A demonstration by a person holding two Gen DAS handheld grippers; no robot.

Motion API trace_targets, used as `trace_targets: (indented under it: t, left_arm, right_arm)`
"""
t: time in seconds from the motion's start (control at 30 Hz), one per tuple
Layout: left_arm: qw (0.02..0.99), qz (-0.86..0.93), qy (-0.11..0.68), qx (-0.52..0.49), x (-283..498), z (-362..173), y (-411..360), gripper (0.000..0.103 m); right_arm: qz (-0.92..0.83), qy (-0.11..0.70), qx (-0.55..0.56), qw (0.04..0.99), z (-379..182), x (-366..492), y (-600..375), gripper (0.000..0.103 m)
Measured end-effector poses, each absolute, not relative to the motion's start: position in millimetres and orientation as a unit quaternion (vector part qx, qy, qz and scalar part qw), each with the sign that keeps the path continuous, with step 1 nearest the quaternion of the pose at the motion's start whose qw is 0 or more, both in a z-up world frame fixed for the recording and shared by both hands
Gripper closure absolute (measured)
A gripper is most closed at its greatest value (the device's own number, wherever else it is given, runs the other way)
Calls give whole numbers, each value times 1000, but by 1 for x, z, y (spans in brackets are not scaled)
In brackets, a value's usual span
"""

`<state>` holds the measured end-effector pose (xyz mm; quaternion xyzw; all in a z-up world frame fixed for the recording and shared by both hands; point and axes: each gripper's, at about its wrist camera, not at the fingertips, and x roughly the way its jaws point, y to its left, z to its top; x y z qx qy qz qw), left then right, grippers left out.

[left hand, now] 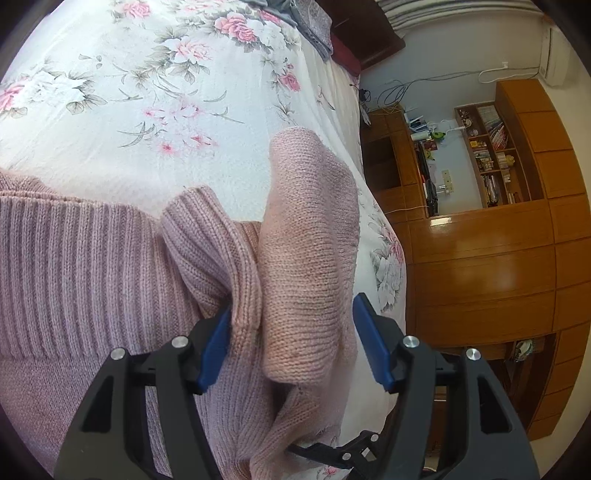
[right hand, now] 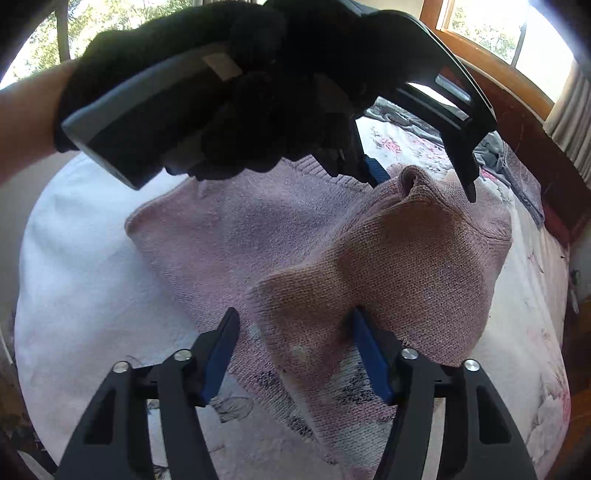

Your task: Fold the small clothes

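We see a dusty-pink knitted sweater (right hand: 229, 236) spread on the white floral bedsheet (left hand: 129, 92), body flat with its ribbed hem (left hand: 74, 266) to the left in the left wrist view. One folded-over flap (right hand: 388, 266) of the knit is raised above the body. The left gripper (left hand: 291, 343) has its blue pads spread wide with the bunched knit sitting between them, not pinched. The right gripper (right hand: 295, 350) is also spread wide; its right pad touches the flap's underside, nothing clamped. A black-gloved hand (right hand: 177, 92) holds the left tool above the far end of the flap. We judge one side fold is roughly laid or being released; the rest of the folding looks undone. Grey fabric (left hand: 310, 22) lies far on the bed; wooden cabinets (left hand: 480, 266) stand to the right.
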<state>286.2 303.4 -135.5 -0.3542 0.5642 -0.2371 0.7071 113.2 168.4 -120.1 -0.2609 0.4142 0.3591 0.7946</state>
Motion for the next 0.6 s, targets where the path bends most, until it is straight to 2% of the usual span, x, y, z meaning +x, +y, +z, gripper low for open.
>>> trace_targets:
  t: [0.07, 0.13, 0.17, 0.33, 0.6]
  left_arm:
    - [706, -234, 561, -364, 288, -138, 306, 40]
    - [709, -231, 557, -366, 288, -138, 307, 41]
    - [711, -230, 554, -366, 288, -137, 307, 41]
    - [738, -226, 540, -336, 285, -132, 306, 74]
    - [748, -249, 474, -392, 263, -103, 333, 80]
  right_arm:
    - [360, 426, -241, 795, -120, 119, 163, 77]
    - [376, 451, -185, 788, -116, 128, 151, 88]
    - [385, 462, -158, 784, -113, 131, 144, 90]
    - [439, 479, -30, 759, -88, 136, 112, 91]
    - [490, 463, 51, 737, -54, 132, 99, 91]
